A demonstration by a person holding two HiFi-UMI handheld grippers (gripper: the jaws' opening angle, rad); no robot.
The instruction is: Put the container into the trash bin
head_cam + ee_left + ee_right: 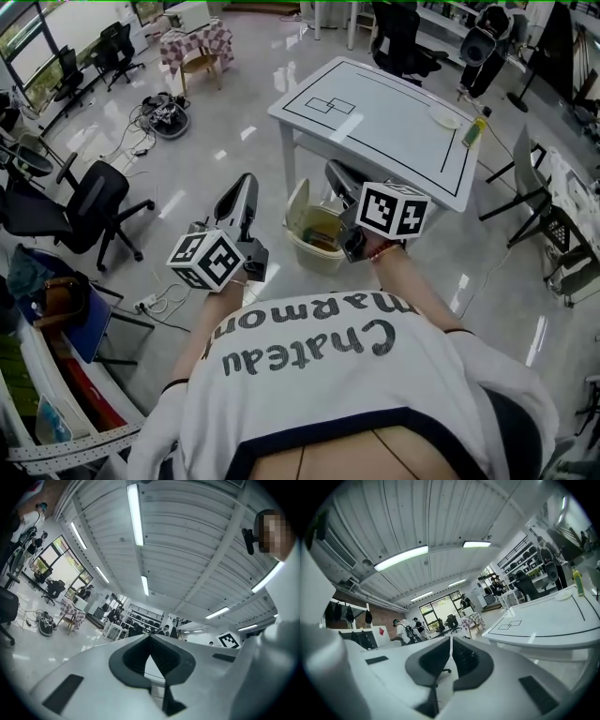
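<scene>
- Head view: the trash bin (313, 255) stands on the floor just in front of the tabletop (394, 112), with its lid (298, 208) tipped up on the left side. A tan-yellow thing inside reads as the container (324, 229), though its shape is too small to make out. My read is that the drop is done and the step in hand is the pull-away.
- Head view: the left gripper (247, 181) and right gripper (336, 172) are held up in front of the person, and the bin shows between them. I can't see either one touching it. To do it well, lift straight clear without clipping the raised lid or the tabletop edge. Then check that the container sits fully below the rim.
- Head view: a plate (445, 117) and a bottle (474, 131) sit at the tabletop's far right, well apart from the bin. Leave them alone.
- Left gripper view: the jaws are pressed together at the tips with nothing between them. They are aimed out over the room and touch nothing.
- Right gripper view: the jaws are closed to a hairline slit and empty. The tabletop lies off to the right, and the jaws are clear of it.
</scene>
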